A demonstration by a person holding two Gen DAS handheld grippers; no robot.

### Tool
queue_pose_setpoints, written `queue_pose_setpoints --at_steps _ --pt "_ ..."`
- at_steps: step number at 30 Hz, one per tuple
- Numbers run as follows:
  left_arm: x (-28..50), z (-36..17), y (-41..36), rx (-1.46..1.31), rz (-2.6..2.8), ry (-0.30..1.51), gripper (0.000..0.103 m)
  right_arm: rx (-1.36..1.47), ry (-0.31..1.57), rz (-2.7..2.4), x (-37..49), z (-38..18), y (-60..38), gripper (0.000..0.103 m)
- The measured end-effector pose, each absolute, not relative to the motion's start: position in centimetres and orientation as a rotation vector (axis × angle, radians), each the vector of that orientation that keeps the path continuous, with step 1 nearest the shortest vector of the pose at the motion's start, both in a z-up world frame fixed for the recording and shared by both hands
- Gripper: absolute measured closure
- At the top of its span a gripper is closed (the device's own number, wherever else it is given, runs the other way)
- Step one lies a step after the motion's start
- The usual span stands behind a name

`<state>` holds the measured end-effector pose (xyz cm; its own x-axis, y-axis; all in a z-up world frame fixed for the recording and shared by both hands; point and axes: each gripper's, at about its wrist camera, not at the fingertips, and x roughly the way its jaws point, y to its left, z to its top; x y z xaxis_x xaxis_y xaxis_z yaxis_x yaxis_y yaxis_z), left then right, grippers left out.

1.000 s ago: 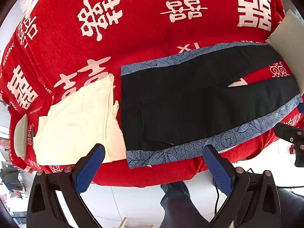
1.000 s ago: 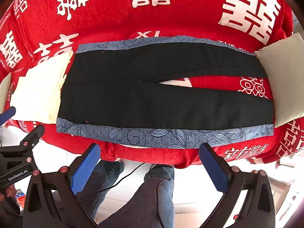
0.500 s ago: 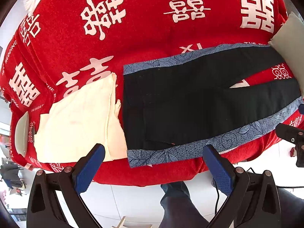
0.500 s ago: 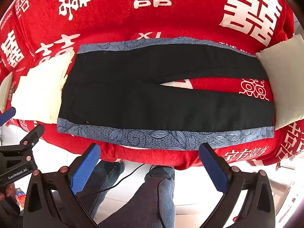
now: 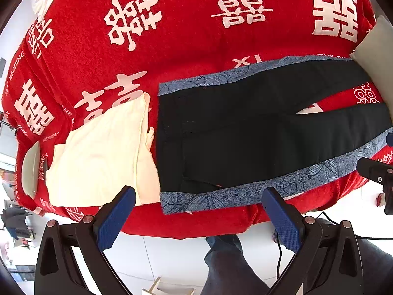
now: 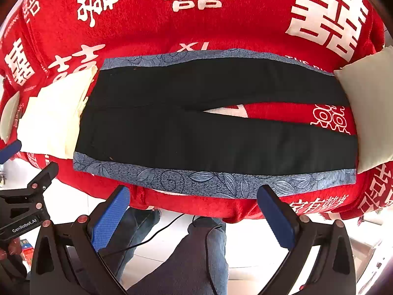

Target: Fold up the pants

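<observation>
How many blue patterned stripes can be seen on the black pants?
2. One blue patterned stripe runs along the near edge of the black pants, closest to the grippers. The other stripe runs along the far edge. Any stripes underneath are hidden.

Left tongs: black plastic frame, two arms, blue ribbed pads on the inner faces, round silver-red screws at the joints. Right tongs: same black frame, blue textured pads, same screws. Side of the left one carries white "GenRobot.AI" lettering. Thin black cable trails below. Person wears dark blue-grey jeans.
</observation>
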<state>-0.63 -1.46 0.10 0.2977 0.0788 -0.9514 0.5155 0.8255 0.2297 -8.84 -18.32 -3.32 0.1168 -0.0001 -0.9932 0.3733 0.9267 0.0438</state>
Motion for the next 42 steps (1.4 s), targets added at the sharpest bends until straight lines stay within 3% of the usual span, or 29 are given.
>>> queue_pose_setpoints --at_steps 14,21,28,31,33,34,35,42 --pt "-4.1 0.4 -2.1 0.352 -0.191 1.312 0.000 0.332 1.460 -0.161 -11.6 -3.8 -21.4 0.000" --pt "-3.8 -0.5 1.1 0.153 -0.090 1.358 0.000 0.811 1.405 -0.066 -14.1 -6.7 -24.4 0.000" --pt "-1.6 -6.6 4.3 0.036 -0.100 1.433 0.000 1.050 1.345 0.003 -14.0 -13.2 -21.5 0.000" --pt "-1.0 -10.4 5.3 0.005 -0.104 1.458 0.000 1.160 1.338 0.058 -13.5 -17.3 -19.1 0.006" --pt "-0.9 -13.0 6.0 -0.047 -0.150 1.486 0.000 1.189 1.332 0.053 -13.3 -19.7 -17.9 0.021" --pt "-1.0 -13.9 6.3 -0.072 -0.171 1.487 0.008 1.211 1.323 0.051 -13.3 -21.0 -17.2 0.031" --pt "-1.1 -14.8 6.6 -0.094 -0.188 1.487 0.014 1.235 1.314 0.057 -13.3 -22.0 -16.7 0.034" --pt "-1.4 -19.9 8.8 -0.305 -0.261 1.540 0.017 1.308 1.248 0.076 -13.2 -27.9 -14.0 0.034"
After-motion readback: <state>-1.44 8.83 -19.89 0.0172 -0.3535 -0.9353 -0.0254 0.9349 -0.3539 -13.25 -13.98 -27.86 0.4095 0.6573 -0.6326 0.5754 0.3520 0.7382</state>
